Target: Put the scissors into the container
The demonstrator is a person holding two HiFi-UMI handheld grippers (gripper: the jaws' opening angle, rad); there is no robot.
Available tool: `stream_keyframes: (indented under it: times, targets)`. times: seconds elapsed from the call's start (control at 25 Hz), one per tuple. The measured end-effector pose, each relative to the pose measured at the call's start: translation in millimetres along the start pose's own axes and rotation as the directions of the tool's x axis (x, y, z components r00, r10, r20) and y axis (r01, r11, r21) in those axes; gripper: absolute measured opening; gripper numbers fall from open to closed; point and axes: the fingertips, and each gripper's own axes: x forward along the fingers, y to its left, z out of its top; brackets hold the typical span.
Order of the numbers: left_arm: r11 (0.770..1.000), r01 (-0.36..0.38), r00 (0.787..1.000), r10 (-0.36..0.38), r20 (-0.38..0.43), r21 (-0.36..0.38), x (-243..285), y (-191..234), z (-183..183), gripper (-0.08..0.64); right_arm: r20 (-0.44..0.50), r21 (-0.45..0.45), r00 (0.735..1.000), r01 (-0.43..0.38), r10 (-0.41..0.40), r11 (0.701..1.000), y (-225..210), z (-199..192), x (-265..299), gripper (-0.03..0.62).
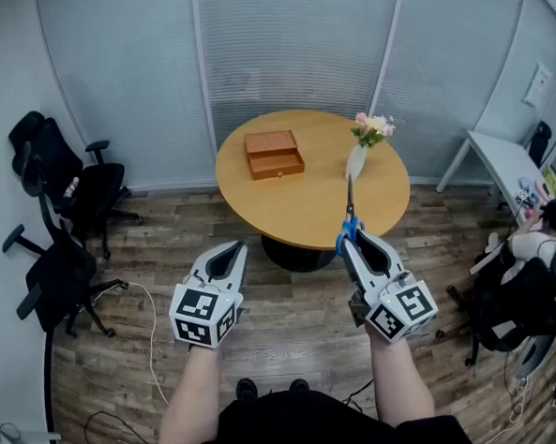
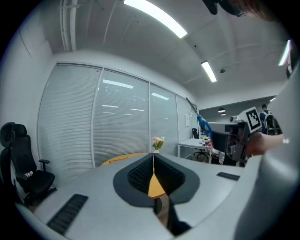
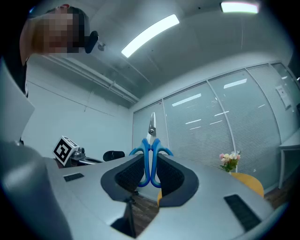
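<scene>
My right gripper (image 1: 348, 236) is shut on the blue handles of the scissors (image 1: 349, 216), whose steel blades point up and away toward the table. In the right gripper view the scissors (image 3: 151, 152) stand upright between the dark pads, blades closed. My left gripper (image 1: 228, 257) is shut with nothing in it, held level beside the right one; its pads (image 2: 140, 172) meet in its own view. The container is an orange wooden box with a drawer (image 1: 274, 154) on the round wooden table (image 1: 296, 201), well ahead of both grippers.
A white vase with pink flowers (image 1: 362, 144) stands on the table's right side. Black office chairs (image 1: 58, 230) stand at the left. At the right are a white desk (image 1: 504, 160) and a seated person (image 1: 538, 247). Cables lie on the wooden floor.
</scene>
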Motion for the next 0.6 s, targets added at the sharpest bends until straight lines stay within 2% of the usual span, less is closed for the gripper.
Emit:
stream_keyframes:
  times: [0.28, 0.44, 0.6]
  targets:
    - [1.0, -0.004, 1.0, 0.004, -0.006, 0.007, 3, -10, 1, 0.015, 0.019, 0.017, 1.0, -0.003, 0.003, 1.0, -15, 6, -14, 0.098]
    - [1.0, -0.005, 1.0, 0.005, -0.01, 0.005, 4, -24, 0, 0.015, 0.016, -0.045, 1.0, -0.008, 0.009, 0.999, -24, 9, -33, 0.099]
    - [1.0, -0.015, 1.0, 0.015, -0.009, 0.004, 9, -40, 2, 0.015, 0.032, -0.041, 0.999, -0.016, 0.017, 0.999, -36, 15, -47, 0.1]
